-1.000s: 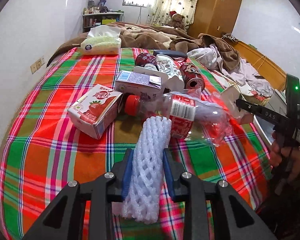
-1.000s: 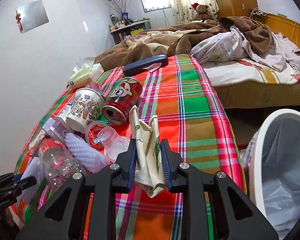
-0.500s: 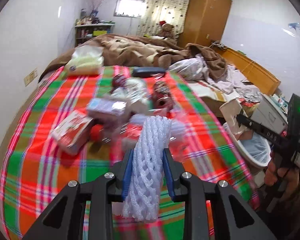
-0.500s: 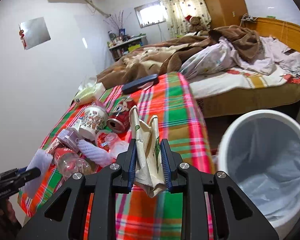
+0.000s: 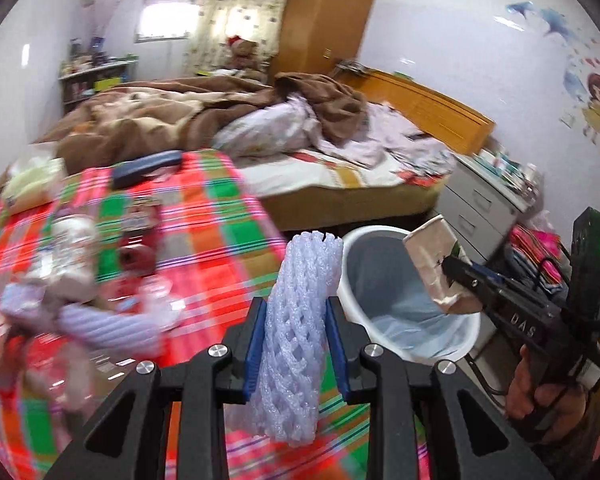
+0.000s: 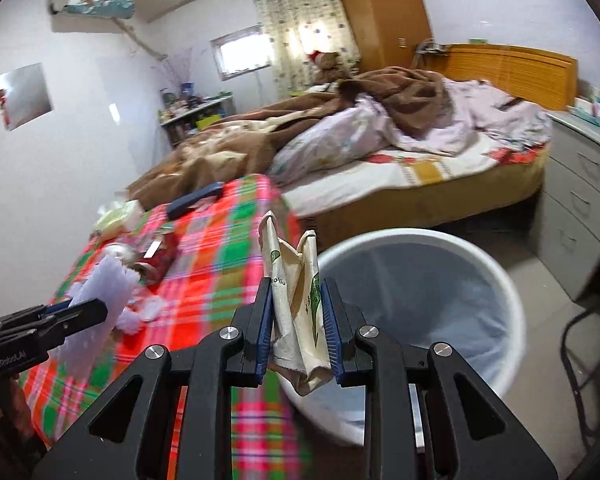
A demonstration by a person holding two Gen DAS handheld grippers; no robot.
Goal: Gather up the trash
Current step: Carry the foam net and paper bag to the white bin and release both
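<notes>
Left claw (image 5: 296, 344) clamped on white foam net sleeve (image 5: 300, 336), right claw (image 6: 296, 332) clamped on crumpled cream paper carton (image 6: 298, 312), both beside white round lined trash bin (image 6: 476, 256).

Both hand-held grippers are swinging away from the plaid tabletop (image 5: 204, 216): the white bin (image 6: 480, 264) is now coming up just ahead of the right hand-held gripper (image 6: 296, 320) and the left hand-held gripper (image 5: 296, 336), with the litter sliding off to their left.
</notes>
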